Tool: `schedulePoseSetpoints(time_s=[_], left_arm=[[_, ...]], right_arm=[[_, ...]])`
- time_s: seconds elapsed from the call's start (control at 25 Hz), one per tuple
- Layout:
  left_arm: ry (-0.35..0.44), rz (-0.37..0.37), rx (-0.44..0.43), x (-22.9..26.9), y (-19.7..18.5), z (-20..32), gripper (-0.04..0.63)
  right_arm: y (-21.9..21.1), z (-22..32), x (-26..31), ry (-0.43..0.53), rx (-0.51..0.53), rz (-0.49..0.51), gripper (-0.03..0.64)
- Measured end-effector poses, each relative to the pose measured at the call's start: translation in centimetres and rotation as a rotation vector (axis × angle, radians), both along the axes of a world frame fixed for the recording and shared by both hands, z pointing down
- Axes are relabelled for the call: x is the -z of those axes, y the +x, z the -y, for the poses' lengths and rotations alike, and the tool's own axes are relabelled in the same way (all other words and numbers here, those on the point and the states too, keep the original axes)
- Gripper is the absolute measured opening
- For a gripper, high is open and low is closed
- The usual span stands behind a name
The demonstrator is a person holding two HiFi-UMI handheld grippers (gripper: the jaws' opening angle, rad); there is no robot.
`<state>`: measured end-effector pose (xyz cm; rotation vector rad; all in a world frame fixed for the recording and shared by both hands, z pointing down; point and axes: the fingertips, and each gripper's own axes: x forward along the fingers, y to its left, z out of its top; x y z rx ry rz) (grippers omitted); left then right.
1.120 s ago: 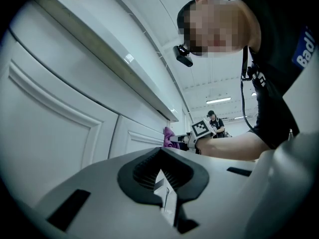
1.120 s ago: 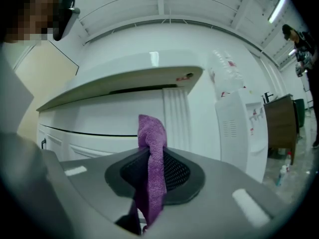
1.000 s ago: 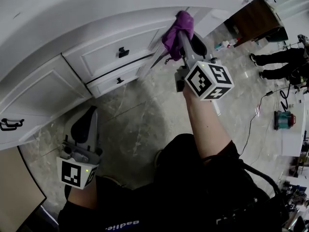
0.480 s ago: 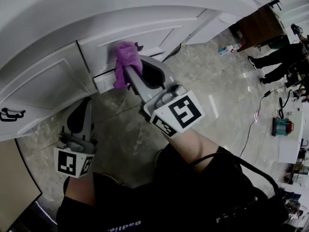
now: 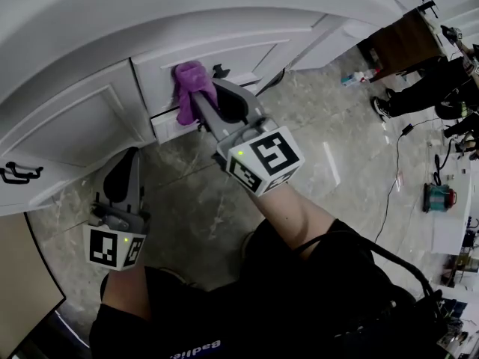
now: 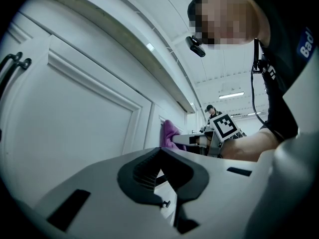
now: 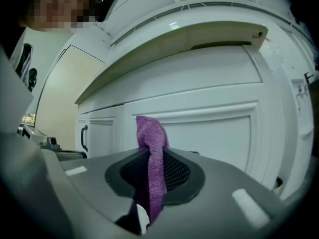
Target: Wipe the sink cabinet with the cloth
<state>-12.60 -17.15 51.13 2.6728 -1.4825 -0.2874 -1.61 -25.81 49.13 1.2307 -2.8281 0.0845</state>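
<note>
Right tongs [image 5: 200,103] clamped on the purple cloth [image 5: 188,87], which sits against the cabinet [image 5: 82,122] front.
Cloth looks soft, light and floppy, so I'd pinch its bunched middle. Left tongs [image 5: 131,163] are closed and empty, hanging low.

The right hand-held gripper [image 5: 200,105] is now further left on the sink cabinet [image 5: 82,126], and the purple cloth [image 5: 190,88] goes with it. A second ago the cloth was up by the cabinet's right corner. Now it sits on the drawer front [image 5: 247,54], just left of the small black handle [image 5: 221,71].
</note>
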Motion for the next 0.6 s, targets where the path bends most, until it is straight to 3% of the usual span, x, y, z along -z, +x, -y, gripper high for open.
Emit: schedulePoseSetpoints(time_s=[0.24,0.6], left_arm=[[-0.013,0.002,-0.029,-0.7,1.2,0.3,0.003],[-0.036,0.015,-0.051,-1.5,2.2,0.5,0.003]], right_arm=[[6.7,1.0,0.0,0.039,-0.09,-0.042,0.057],[17.1,5.1,-1.5,-0.008,-0.306,-0.073,0.058]])
